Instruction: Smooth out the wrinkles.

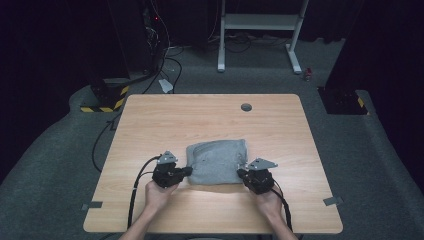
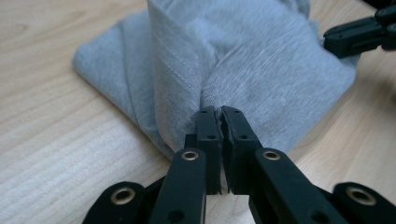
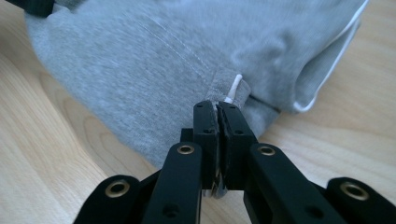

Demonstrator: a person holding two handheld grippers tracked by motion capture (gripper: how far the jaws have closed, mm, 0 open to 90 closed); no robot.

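Grey garment [image 1: 218, 161] on table [image 1: 210, 112], near edge pinched between both tongs

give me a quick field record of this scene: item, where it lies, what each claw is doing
item: grey garment, folded
place: lying on the wooden table, near the person's edge
left claw: jaws shut, pinching the cloth at its left near corner
right claw: jaws shut, pinching the cloth at its right near corner, beside a white cord
table hole: beyond the garment, uncovered
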